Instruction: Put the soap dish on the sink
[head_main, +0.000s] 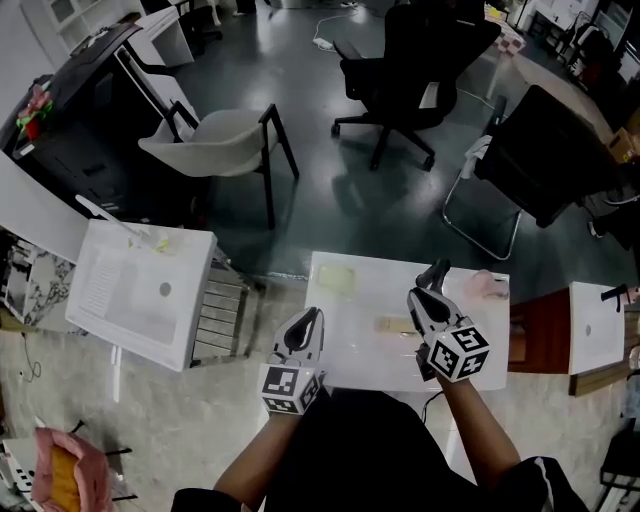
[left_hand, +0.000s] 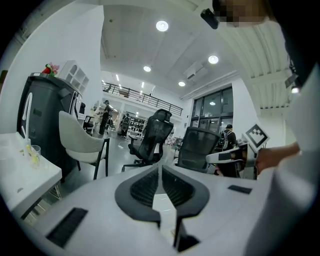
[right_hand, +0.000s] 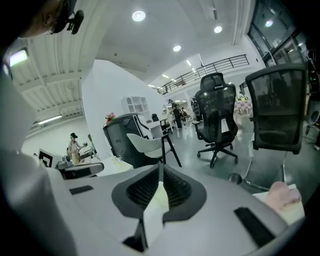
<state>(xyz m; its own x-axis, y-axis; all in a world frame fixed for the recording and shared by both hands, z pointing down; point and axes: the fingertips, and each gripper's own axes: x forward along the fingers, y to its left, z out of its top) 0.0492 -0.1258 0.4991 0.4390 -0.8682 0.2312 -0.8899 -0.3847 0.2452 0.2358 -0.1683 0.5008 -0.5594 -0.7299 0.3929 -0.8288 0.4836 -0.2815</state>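
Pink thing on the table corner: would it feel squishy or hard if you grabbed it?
The pink thing looks lumpy and rounded, so it is probably soft, not stiff. It seems small, so it is likely light. It lies low on the table, so it probably won't roll or tip.

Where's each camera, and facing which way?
Head view: on the person's head, steeply down at the white table; forearms, left tool, right tool show.
Left gripper view: on the left tool, out across the room; right hand and tool at right edge.
Right gripper view: on the right tool, across the room; left tool at left edge.
Shared: all three show the white chair and black office chair.
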